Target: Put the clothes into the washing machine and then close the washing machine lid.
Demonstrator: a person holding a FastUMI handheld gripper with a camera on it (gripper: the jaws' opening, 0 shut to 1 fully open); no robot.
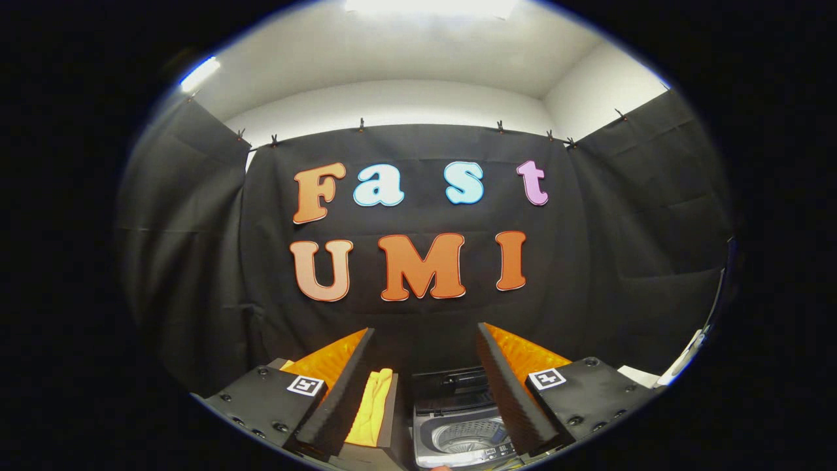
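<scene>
From the camera riding on my gripper [418, 392], my two fingers [340, 399] stand wide apart with nothing pressed between them, held up above the things below. In the gap between them, close beside my left finger, lies a yellow piece of clothing [373, 405], draped as a narrow folded strip over a dark grey surface [391, 418]; the finger hides its left edge and its lower end is cut off, so I cannot tell how large it is or what kind of garment it is. To its right, also between the fingers, sits the washing machine [458, 432] with its lid [451, 383] raised at the back, the drum's metal inside showing through the open top. My right finger covers the machine's right side, and its front runs out of sight below. Whether the yellow cloth rests on a table or on some other stand I cannot make out. Beyond it all hangs the booth's black cloth wall [196, 261], with a pale ceiling [405, 59] above.
</scene>
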